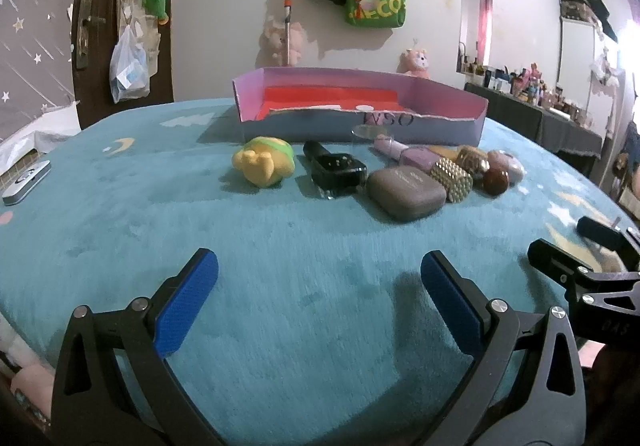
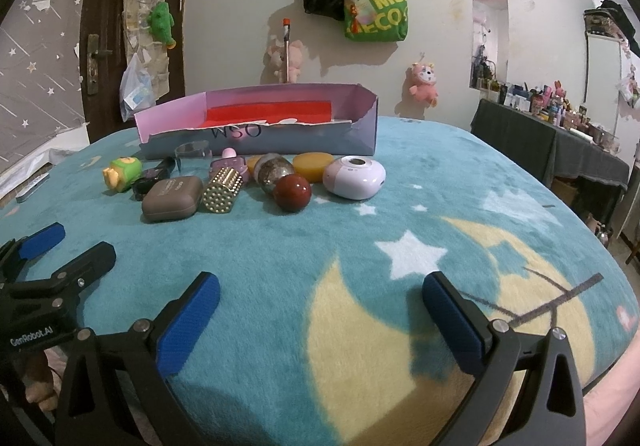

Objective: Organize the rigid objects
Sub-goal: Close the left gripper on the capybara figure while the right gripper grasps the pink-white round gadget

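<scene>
With the left gripper [image 1: 319,278] and right gripper [image 2: 321,300] both held wide open and empty, the red polished sphere [image 2: 292,193], crowded among objects before the cardboard box [image 2: 256,126], could be rolled off the plush blanket [image 2: 280,266] by a nudge.

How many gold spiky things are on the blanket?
2. One gold studded cylinder lies beside the grey case; the other sits just behind it, largely hidden in the right wrist view. More may be hidden.
</scene>
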The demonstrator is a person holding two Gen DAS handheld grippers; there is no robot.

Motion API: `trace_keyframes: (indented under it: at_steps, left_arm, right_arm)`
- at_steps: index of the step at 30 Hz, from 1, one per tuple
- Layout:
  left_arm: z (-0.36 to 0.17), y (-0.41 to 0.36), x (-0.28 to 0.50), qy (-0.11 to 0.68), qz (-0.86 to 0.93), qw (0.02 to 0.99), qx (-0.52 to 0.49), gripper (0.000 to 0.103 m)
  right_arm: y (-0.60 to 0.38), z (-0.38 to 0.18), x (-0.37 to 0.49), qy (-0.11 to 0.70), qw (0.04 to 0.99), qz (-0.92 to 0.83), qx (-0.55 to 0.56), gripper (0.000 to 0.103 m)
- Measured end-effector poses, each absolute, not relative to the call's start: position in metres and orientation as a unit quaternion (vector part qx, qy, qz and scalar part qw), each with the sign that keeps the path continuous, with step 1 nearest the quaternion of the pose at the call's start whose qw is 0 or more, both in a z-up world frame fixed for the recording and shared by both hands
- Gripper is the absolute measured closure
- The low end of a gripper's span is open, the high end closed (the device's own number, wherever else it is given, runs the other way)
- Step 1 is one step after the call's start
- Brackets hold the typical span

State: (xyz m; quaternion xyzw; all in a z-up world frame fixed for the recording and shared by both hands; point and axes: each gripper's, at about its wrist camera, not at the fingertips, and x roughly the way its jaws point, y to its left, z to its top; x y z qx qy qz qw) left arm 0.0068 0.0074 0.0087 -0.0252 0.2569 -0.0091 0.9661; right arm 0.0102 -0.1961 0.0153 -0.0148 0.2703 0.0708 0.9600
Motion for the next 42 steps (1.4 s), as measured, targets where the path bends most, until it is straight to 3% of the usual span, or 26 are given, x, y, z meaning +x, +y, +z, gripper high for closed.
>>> trace_keyframes:
  at_steps: [21,26,34,42]
  left_arm:
    - [0.064,0.055,0.086,0.303,0.011,0.952,-0.037,0.000]
    - [0.061,0.053,0.105,0.335,0.003,0.942,-0.019,0.011]
    - [0.050,0.051,0.122,0.380,-0.016,0.925,-0.004,0.019]
    - [0.037,0.051,0.131,0.413,-0.025,0.911,0.000,0.040]
  right_arm:
    - [-0.230,0.081,0.078,0.277,0.960,0.036,0.004,0.000]
    - [-0.239,0.075,0.107,0.334,0.942,0.037,0.005,0.000]
    - [-0.235,0.061,0.128,0.381,0.923,0.053,0.003,0.000]
    - [-0.230,0.049,0.144,0.421,0.905,0.060,-0.002,0.006]
